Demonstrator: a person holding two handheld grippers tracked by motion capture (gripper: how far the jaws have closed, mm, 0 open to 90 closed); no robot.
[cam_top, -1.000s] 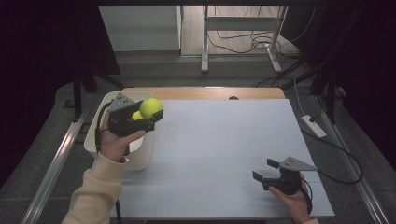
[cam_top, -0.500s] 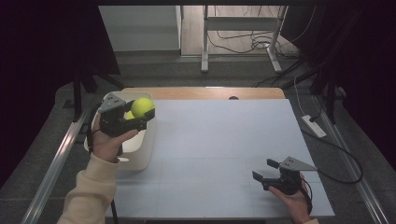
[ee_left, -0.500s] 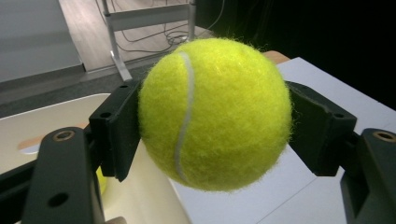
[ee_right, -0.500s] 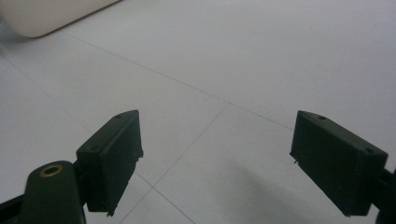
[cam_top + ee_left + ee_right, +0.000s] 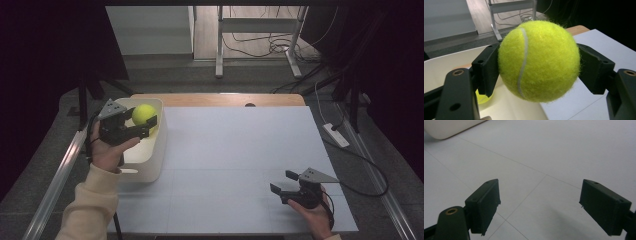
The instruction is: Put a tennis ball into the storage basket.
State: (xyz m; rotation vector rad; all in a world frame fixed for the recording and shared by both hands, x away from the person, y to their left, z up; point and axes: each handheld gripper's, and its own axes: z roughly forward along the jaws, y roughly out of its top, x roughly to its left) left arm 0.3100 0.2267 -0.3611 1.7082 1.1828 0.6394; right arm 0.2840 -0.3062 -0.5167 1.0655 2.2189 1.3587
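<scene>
Tennis ball (image 5: 539, 61) sits clamped between the two black jaws of the left tool (image 5: 142, 122), squeezed at its widest part so the fuzzy sides bulge slightly past the pads. That grip across the middle looks chosen to stop a round, springy thing from rolling or popping out. In the high view the ball (image 5: 144, 114) hangs over the open top of the white bin (image 5: 155, 160), which stands at the left edge of the counter (image 5: 240, 150), near its far corner. The left hand (image 5: 107, 150) holds the tool roughly level above the bin's inside, not over the rim, so a release here would likely drop the ball straight in rather than onto the white surface.

In the left gripper view a patch of yellow-green (image 5: 482, 98) shows low inside the bin, below the jaw; it may be a second ball already lying there, though too little shows to be sure.

The right tool (image 5: 287, 182) rests low at the near right of the counter, well apart from the bin, held by the right hand (image 5: 315, 212). Its jaws stand wide with nothing between them and bare white counter beneath, seemingly parked clear of the left arm.
</scene>
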